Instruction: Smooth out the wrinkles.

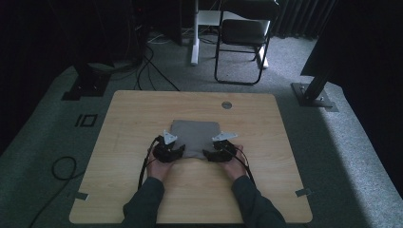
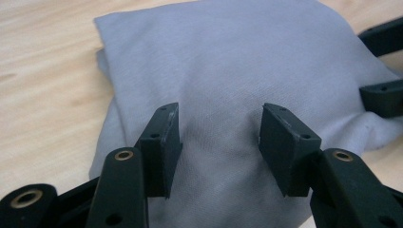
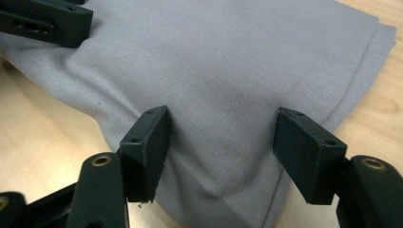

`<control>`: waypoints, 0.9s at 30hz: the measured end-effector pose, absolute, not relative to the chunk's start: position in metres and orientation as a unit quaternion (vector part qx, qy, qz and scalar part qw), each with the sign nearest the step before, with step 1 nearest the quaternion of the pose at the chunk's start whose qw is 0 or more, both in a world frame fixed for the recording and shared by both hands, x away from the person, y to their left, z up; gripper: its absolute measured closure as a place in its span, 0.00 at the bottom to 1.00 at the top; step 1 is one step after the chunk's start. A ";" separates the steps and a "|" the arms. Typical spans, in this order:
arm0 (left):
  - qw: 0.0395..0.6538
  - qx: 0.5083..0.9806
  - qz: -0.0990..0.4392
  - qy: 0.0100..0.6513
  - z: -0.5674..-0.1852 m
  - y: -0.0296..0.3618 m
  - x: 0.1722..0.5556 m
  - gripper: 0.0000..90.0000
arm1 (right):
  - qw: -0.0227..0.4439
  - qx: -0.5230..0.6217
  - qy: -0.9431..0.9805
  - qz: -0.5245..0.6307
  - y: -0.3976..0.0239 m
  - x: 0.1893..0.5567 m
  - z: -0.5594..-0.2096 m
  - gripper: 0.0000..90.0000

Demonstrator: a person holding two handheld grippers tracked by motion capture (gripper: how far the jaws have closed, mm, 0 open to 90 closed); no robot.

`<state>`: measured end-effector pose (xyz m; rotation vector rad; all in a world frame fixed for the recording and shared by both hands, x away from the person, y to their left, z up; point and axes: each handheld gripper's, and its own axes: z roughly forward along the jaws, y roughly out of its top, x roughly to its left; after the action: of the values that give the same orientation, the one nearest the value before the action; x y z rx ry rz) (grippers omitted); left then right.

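A folded grey cloth (image 1: 195, 134) lies flat in the middle of the wooden table (image 1: 142, 114). My left gripper (image 1: 177, 150) rests at the cloth's near left corner and my right gripper (image 1: 209, 153) at its near right corner, each held in a hand. In the left gripper view the black jaws of my left gripper (image 2: 221, 118) stand apart over the cloth (image 2: 228, 66), with nothing pinched. In the right gripper view my right gripper (image 3: 223, 121) is also open, straddling the cloth (image 3: 228, 57) near its hemmed edge.
A round grommet (image 1: 226, 105) sits in the table near its far edge. Behind the table stand a black folding chair (image 1: 242, 38) and a white desk leg (image 1: 194, 33). Cables (image 1: 147, 66) lie on the carpet, with metal stand bases (image 1: 313, 95) at both sides.
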<state>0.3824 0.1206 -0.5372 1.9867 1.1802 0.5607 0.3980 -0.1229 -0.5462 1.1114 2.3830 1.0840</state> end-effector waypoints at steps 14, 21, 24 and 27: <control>0.357 0.782 0.240 0.451 -0.535 0.133 0.355 0.52 | 0.161 0.400 0.824 0.367 -0.128 0.411 -0.544 0.40; 0.355 0.763 0.237 0.486 -0.540 0.159 0.352 0.51 | 0.165 0.414 0.817 0.365 -0.151 0.403 -0.545 0.41; 0.354 0.754 0.244 0.496 -0.541 0.168 0.351 0.52 | 0.171 0.420 0.815 0.362 -0.163 0.394 -0.544 0.41; 0.356 0.742 0.243 0.513 -0.544 0.177 0.351 0.52 | 0.177 0.422 0.812 0.363 -0.172 0.386 -0.543 0.41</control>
<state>0.3508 0.1771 -0.5437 1.9175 1.3244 0.6264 0.3858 -0.1719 -0.5426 1.1959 2.2977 1.0274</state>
